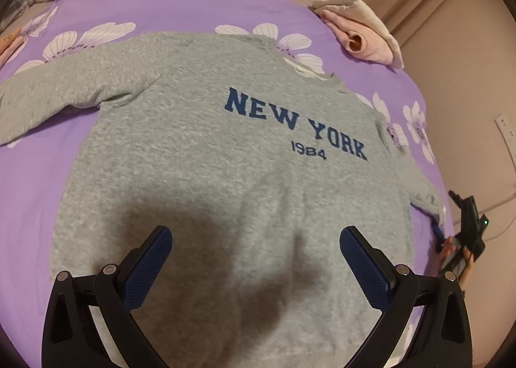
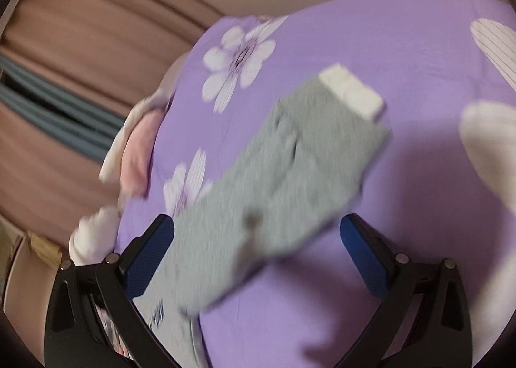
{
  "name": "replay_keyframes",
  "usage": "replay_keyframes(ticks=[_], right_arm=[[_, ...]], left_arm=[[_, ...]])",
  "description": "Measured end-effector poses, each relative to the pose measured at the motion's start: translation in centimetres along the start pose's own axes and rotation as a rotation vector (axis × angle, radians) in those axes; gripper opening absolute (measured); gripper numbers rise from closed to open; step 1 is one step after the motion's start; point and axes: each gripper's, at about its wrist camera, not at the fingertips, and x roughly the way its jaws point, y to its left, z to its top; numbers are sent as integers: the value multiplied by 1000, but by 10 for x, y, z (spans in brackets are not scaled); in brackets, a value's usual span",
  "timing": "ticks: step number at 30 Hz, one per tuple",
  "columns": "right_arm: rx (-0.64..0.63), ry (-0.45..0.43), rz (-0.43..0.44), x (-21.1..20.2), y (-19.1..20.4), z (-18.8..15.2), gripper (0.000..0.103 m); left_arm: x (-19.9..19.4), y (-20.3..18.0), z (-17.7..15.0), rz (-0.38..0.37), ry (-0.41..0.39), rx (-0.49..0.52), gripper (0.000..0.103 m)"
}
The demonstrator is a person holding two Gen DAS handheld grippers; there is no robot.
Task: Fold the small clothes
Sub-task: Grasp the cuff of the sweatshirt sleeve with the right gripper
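Both wide-open grippers, left (image 1: 255, 258) and right (image 2: 257, 247), empty over grey sweatshirt (image 1: 206, 155), bare purple bedsheet (image 1: 180, 4) toward twelve o'clock.

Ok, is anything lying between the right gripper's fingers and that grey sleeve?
Nothing visible. The right gripper is open with the grey sleeve directly ahead on the purple bedsheet; the pink clothes lie off to the side.
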Motion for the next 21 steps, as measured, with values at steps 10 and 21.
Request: replay_keyframes(ticks=[10, 21], right_arm=[[73, -41, -55, 11, -21, 22, 8], [-470, -78, -141, -13, 136, 3, 7]], left_arm=[[8, 18, 8, 36, 22, -56, 103], [-10, 39, 3, 18, 20, -96, 103]])
